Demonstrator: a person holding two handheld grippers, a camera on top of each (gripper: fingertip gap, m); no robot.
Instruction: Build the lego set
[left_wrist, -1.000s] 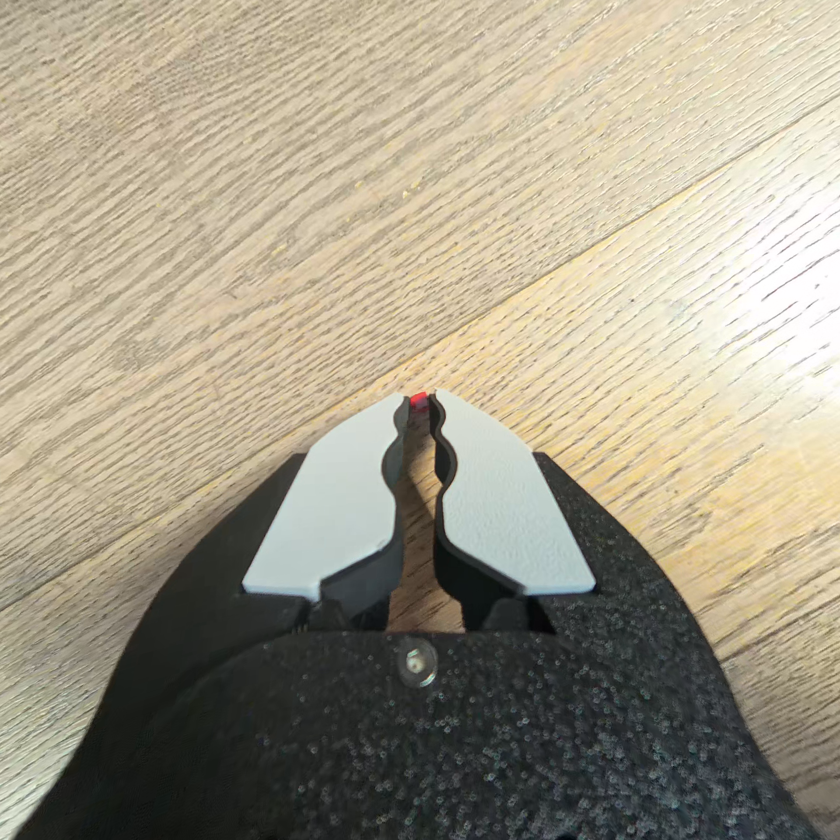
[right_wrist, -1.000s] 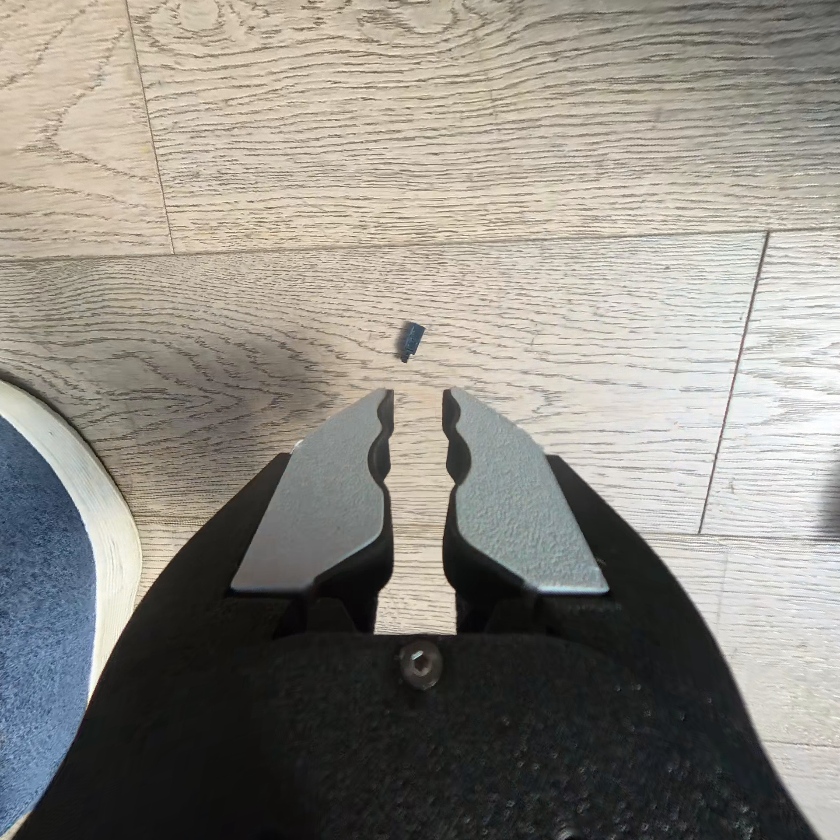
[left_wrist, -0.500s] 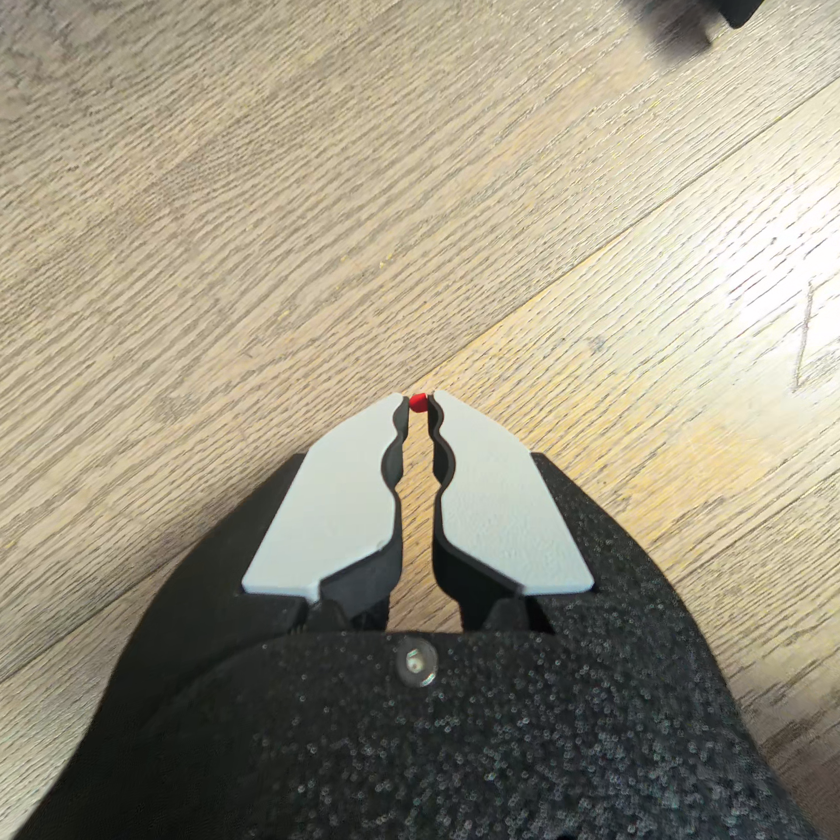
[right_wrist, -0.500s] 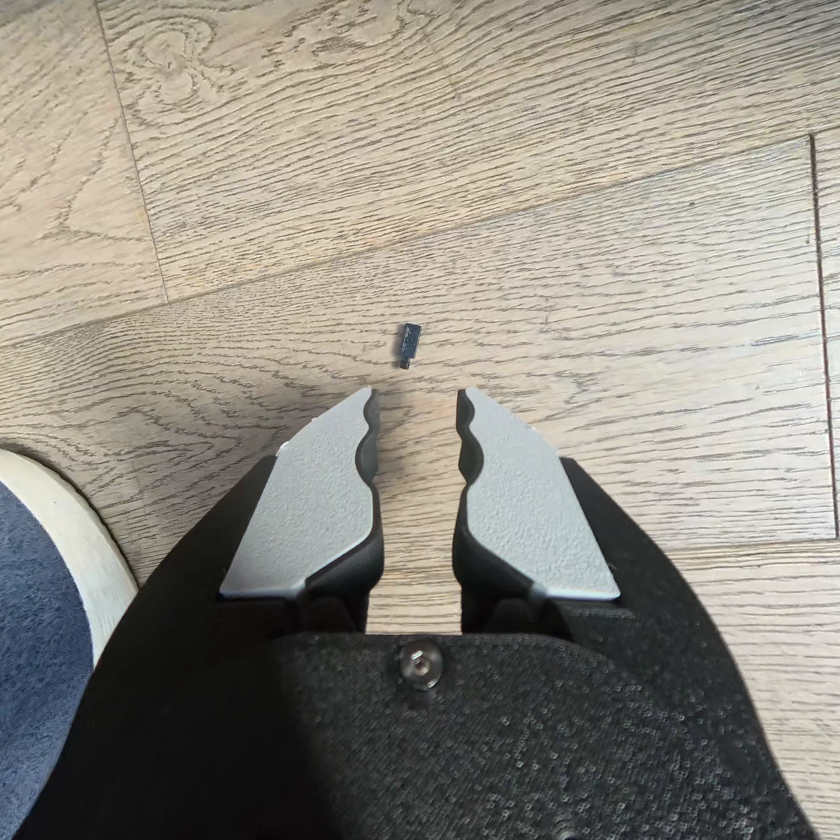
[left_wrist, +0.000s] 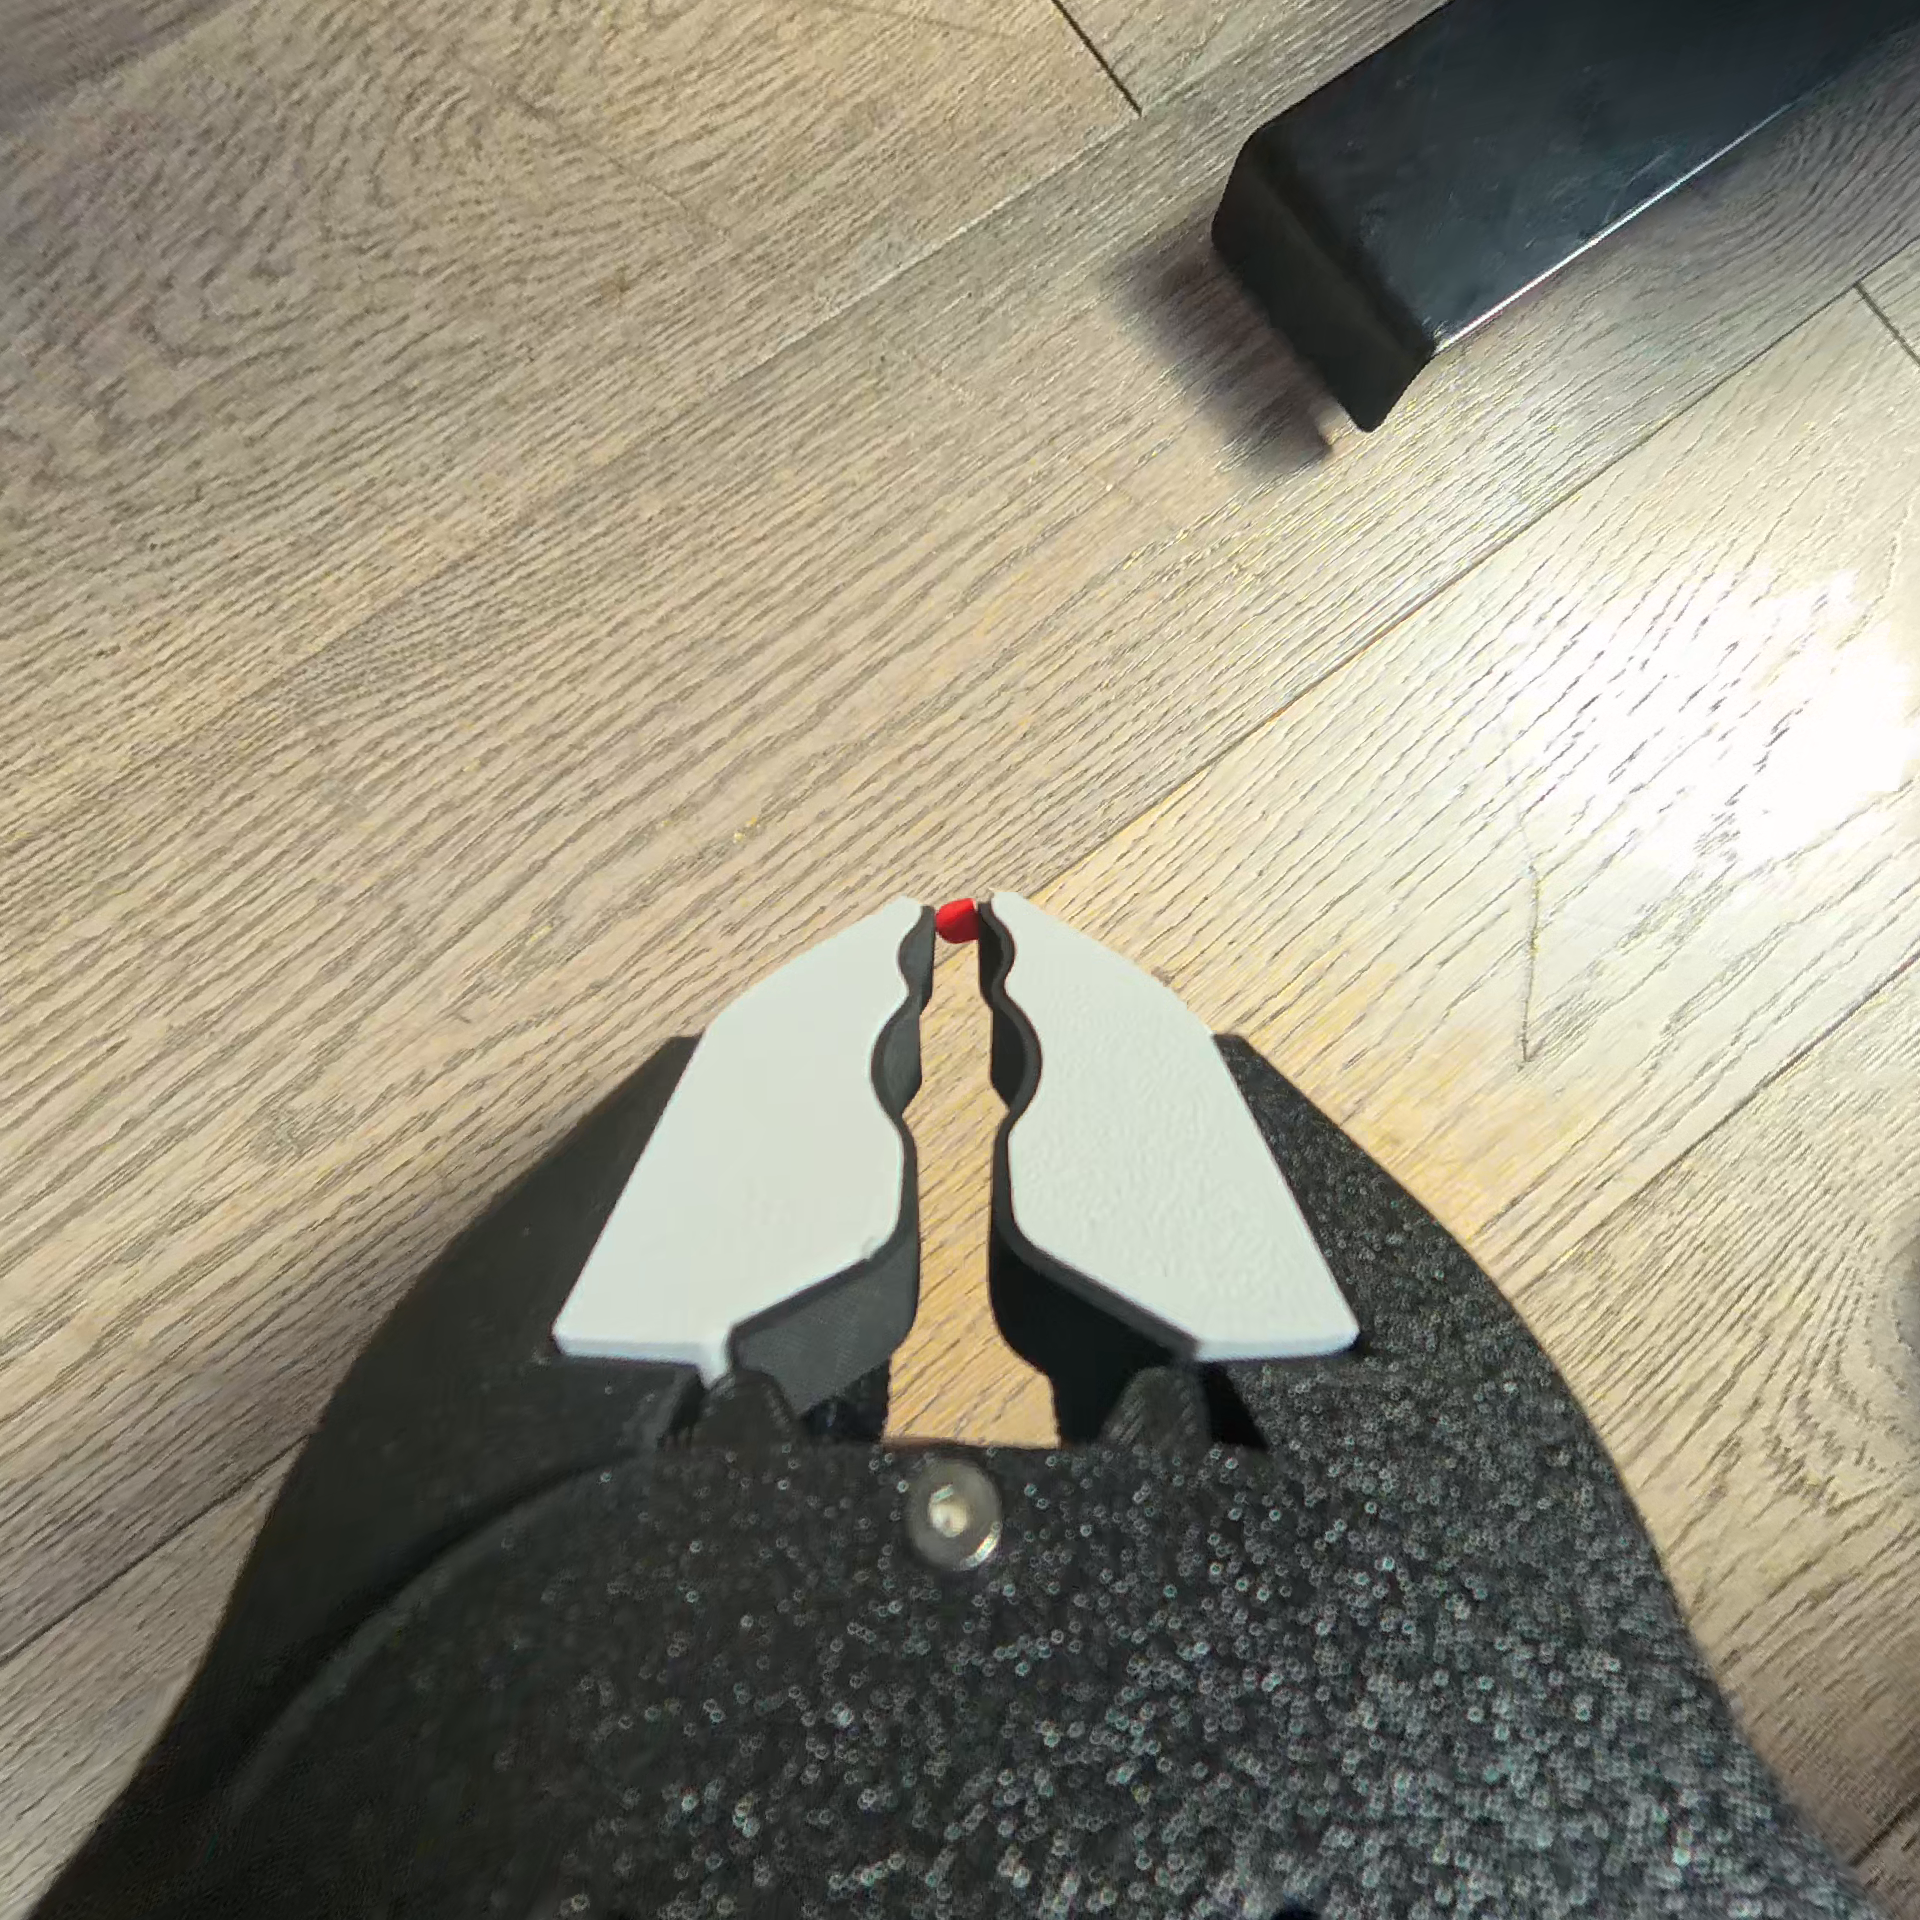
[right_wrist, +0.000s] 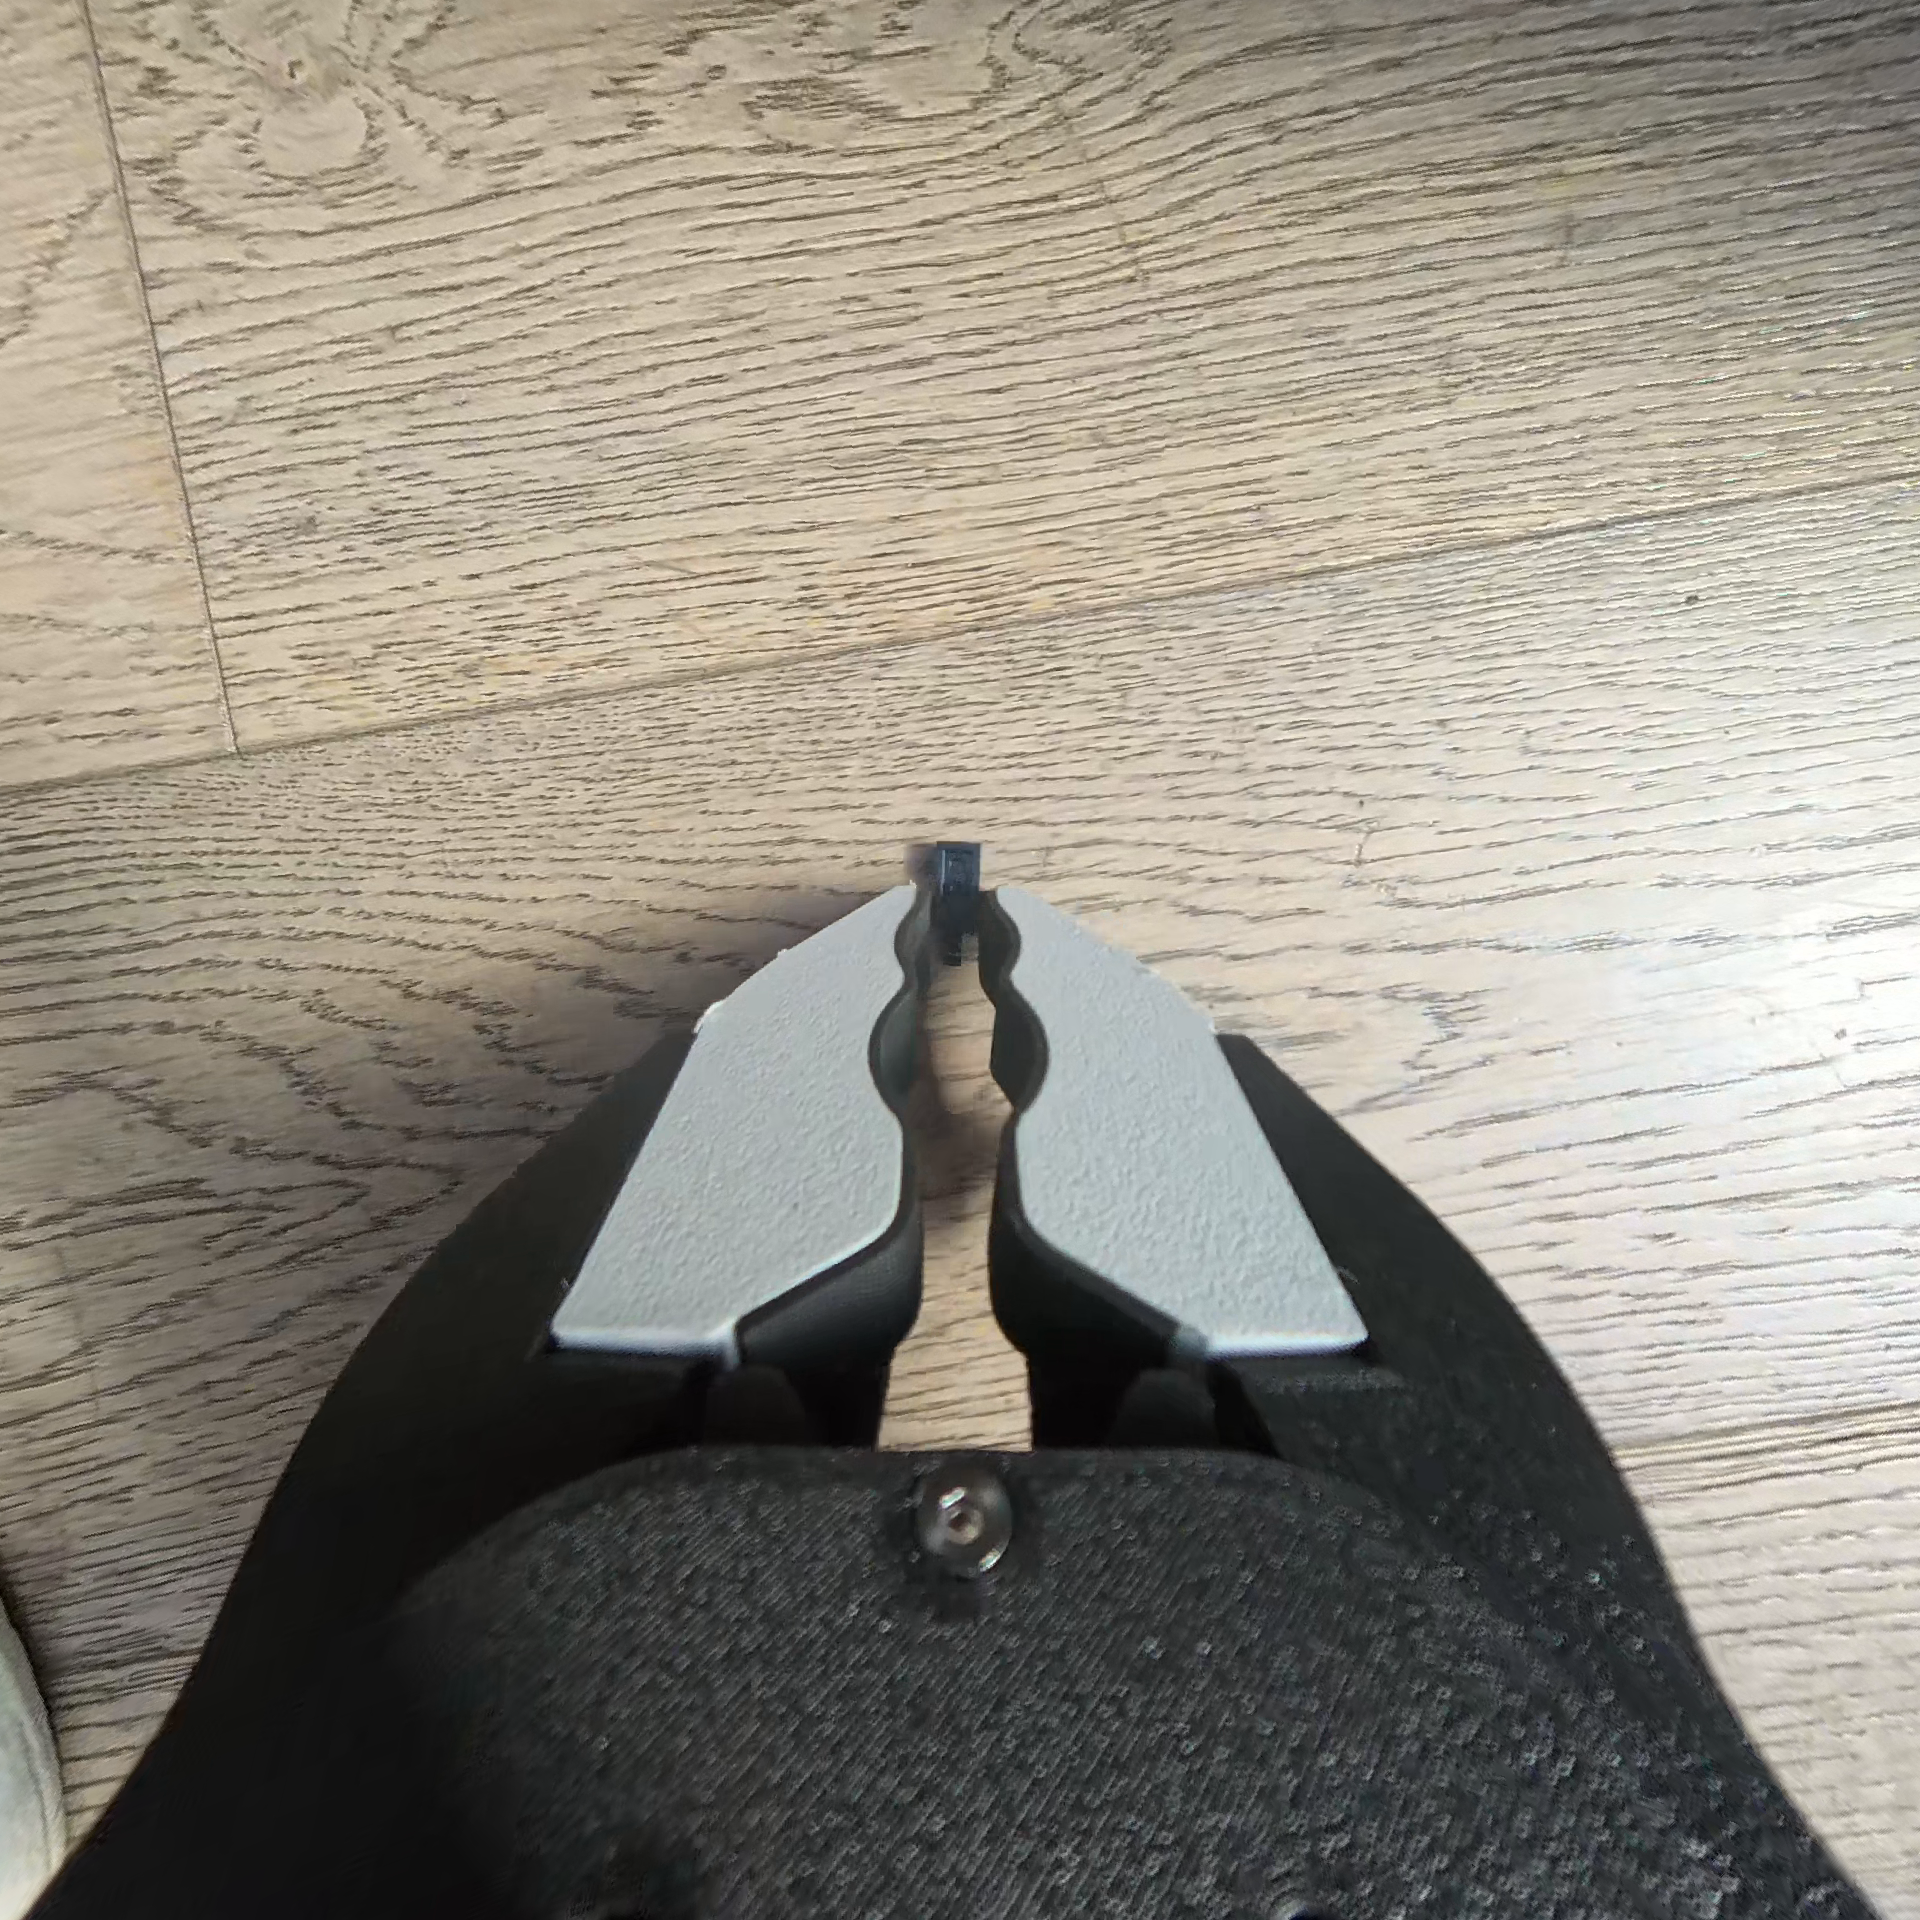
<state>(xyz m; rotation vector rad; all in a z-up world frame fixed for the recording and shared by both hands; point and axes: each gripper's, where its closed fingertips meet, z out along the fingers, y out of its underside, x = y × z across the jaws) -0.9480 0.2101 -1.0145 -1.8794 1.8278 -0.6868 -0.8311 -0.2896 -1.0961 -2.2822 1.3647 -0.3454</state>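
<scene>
My left gripper (left_wrist: 957, 918) is shut on a small red lego piece (left_wrist: 956, 921), pinched between the very fingertips above the wooden floor (left_wrist: 520, 520). My right gripper (right_wrist: 954, 896) is shut on a small black lego piece (right_wrist: 956, 878). The black piece sits between the fingertips low at the wooden floor (right_wrist: 935, 416), and its far end sticks out past the tips.
A black bar-shaped object (left_wrist: 1507, 197) lies on the floor at the upper right of the left wrist view. A pale rounded edge (right_wrist: 16, 1704) shows at the lower left of the right wrist view. The black bar-shaped object (left_wrist: 1507, 197) is about 25 cm from my left fingertips.
My right gripper opened wider, moved forward over the black piece on the floor and closed on it. My left gripper kept its hold on the red piece while moving; the black bar came into view.
</scene>
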